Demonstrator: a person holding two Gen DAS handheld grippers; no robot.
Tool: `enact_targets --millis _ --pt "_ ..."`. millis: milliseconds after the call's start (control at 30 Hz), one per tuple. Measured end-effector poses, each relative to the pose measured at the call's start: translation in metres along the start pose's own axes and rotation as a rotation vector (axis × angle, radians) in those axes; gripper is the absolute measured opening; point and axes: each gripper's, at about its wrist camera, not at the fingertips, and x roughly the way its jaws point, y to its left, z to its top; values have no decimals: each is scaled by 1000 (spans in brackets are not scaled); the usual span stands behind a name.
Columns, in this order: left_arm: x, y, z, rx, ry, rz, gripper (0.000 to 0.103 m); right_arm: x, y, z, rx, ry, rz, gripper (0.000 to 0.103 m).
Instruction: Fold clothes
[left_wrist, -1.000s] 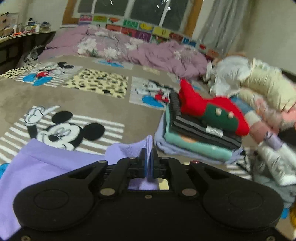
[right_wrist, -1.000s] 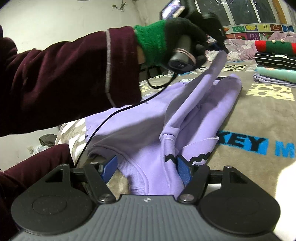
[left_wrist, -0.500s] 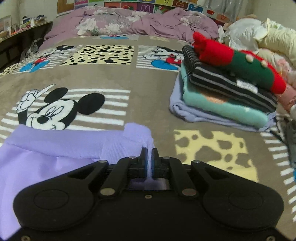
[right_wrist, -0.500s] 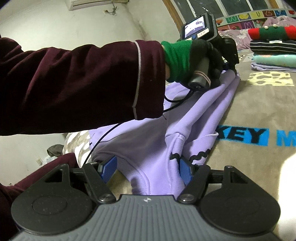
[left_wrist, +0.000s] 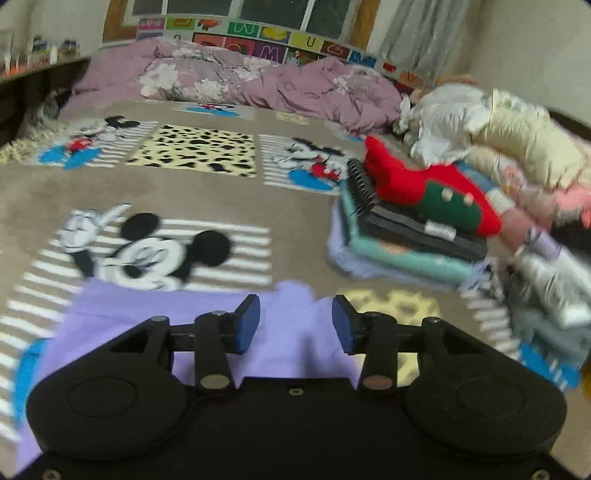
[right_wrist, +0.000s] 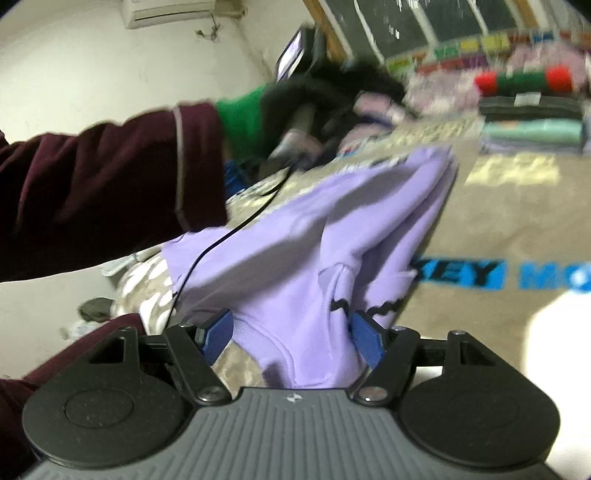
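Ahead of the hand-held gripper a Mickey Mouse blanket (left_wrist: 177, 192) is spread over the bed; beyond it a crumpled mauve duvet (left_wrist: 266, 85) is heaped beneath the window (left_wrist: 221, 9).

Left gripper (left_wrist: 295, 325): matte black body, 2 round raised discs on top, 2 blue pads (left_wrist: 248, 324) on black finger links, silver and copper-toned pivot screws behind them.

Right gripper (right_wrist: 291, 334): black links, grey ribbed cover with small white logo, 2 blue pads (right_wrist: 218, 334), silver screws.

Person's arm (right_wrist: 110, 184), beyond the right gripper: dark maroon sleeve with pale seam line, green cuff, black glove (right_wrist: 332, 92). Thin black cable (right_wrist: 221, 240) beneath it.
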Motion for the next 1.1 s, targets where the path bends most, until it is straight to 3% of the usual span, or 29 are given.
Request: enact_targets --millis 133,267,300,333,400,467,500,633,700,733,767,900,1033,1100 --pt "1 26 -23 -27 84 -16 42 -10 23 4 -162 -111 -125 69" --pt "12 44 -45 -143 175 -70 39 19 43 0 -337 -74 -148 63" --pt "11 47 -50 -154 175 -76 26 26 43 -1 -340 -56 -155 62" --pt "9 47 -53 -146 162 -75 5 31 41 -2 -331 -41 -164 61" --pt "-7 50 -51 -152 92 -95 4 32 31 -2 -262 -24 -177 59" --pt "-19 54 -48 -164 36 -108 4 32 19 -3 -187 14 -169 49" --pt "-18 55 -48 -167 37 -100 4 33 15 -4 -157 32 -164 44" --pt "-7 58 -55 -139 74 -78 5 37 6 -5 -91 52 -140 44" --pt "-5 63 -57 -161 81 -102 15 30 5 -7 -70 45 -130 45" --pt "-4 66 -58 -168 82 -97 29 27 7 -7 -72 37 -128 45" --pt "-6 68 -56 -164 66 -81 33 23 8 -6 -74 30 -126 46" --pt "-25 61 -44 -59 -23 -80 33 7 21 -2 -150 -37 -189 47" --pt "-21 20 -35 158 -17 -146 32 11 36 1 -298 -126 -246 46" --pt "-9 -6 -36 268 -2 -151 26 20 41 2 -352 -137 -253 46"
